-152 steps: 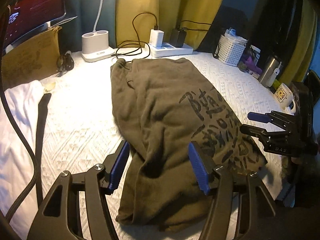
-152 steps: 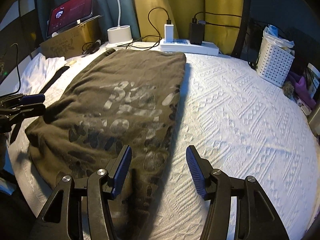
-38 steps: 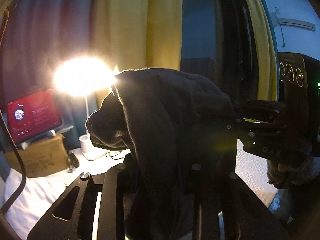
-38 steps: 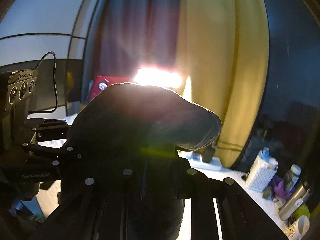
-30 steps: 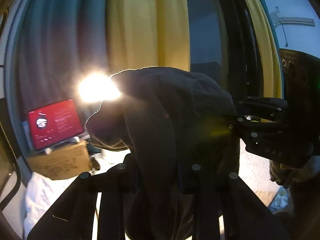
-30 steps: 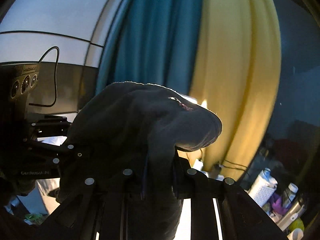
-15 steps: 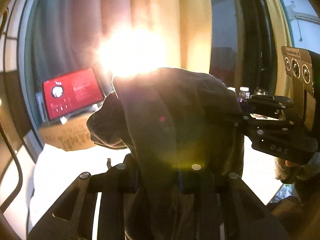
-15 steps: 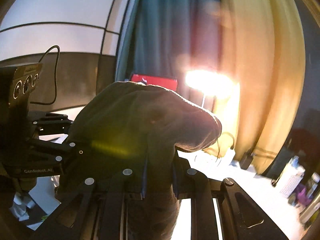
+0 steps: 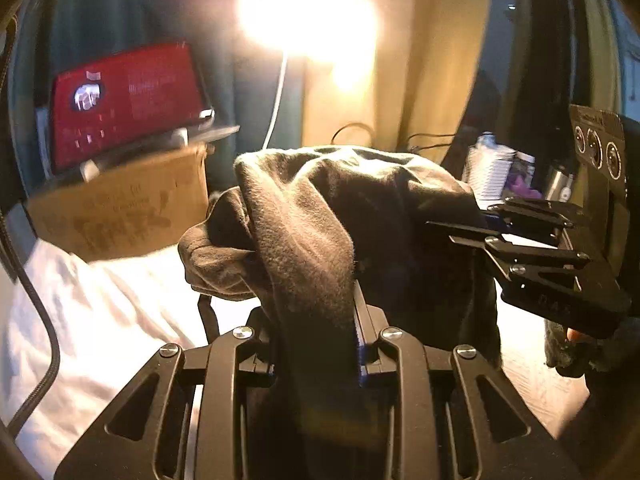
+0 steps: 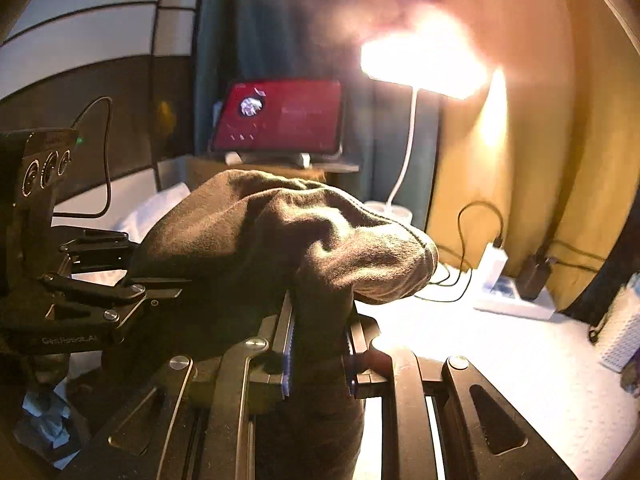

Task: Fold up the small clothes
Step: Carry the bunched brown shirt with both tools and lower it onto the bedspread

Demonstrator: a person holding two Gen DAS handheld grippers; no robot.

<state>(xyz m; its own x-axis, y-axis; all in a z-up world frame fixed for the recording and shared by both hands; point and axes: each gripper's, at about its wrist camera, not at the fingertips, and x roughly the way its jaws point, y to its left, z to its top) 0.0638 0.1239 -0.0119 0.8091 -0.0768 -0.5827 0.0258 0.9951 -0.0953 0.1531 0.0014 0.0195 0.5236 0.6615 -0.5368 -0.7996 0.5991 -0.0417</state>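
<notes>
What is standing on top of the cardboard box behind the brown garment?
On the cardboard box stands a tablet with a red screen, tilted back on a stand. The brown garment covers the box's lower right corner, so anything there is hidden.

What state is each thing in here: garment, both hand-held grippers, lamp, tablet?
Olive garment: lifted, bunched, draped over both grippers.
Left hand-held gripper: shut on the garment.
Right hand-held gripper: shut on the garment.
Lamp: on.
Tablet: on, red screen.
</notes>
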